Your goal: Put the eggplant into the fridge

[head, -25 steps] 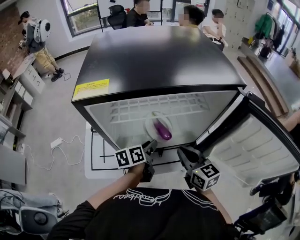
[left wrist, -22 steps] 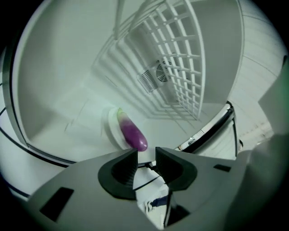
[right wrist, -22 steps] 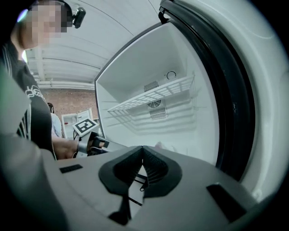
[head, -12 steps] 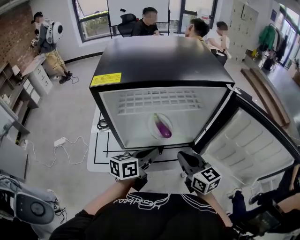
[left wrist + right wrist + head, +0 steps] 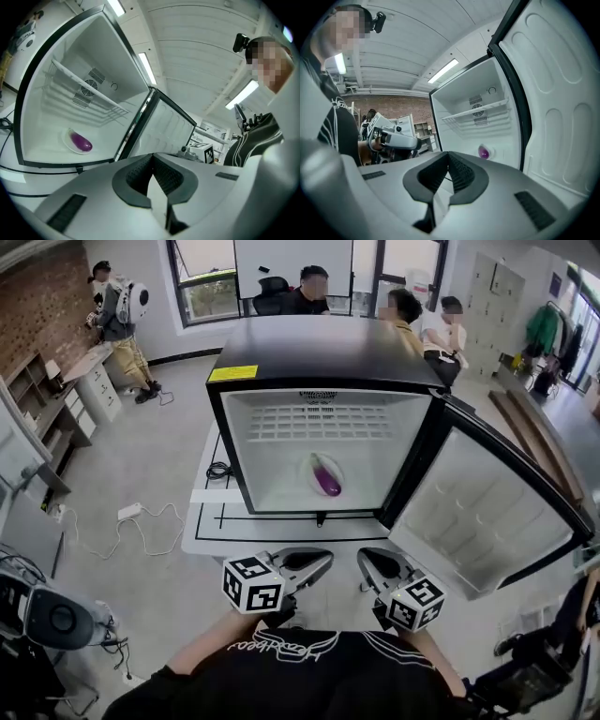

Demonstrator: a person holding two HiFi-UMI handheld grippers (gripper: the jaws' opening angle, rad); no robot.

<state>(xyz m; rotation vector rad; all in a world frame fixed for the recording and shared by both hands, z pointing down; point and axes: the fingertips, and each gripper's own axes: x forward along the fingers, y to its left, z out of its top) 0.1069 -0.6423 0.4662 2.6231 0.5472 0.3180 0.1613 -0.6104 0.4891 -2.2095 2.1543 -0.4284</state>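
The fridge [image 5: 323, 352] is standing at the centre top of the head view, with its door [image 5: 478, 512] standing open toward the right edge. Inside, the eggplant [image 5: 327, 482] is lying on a plate [image 5: 311, 466] on the compartment floor, with the wire shelf [image 5: 323, 423] above it in the frame. The left gripper [image 5: 324, 561] and right gripper [image 5: 364, 561] are sitting side by side at lower centre, before the opening and well apart from the eggplant. A floor mat [image 5: 211, 521] is lying under the fridge, reaching out to its left.

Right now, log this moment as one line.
eggplant: on plate in fridge; door: open; left gripper: shut, empty; right gripper: shut, empty
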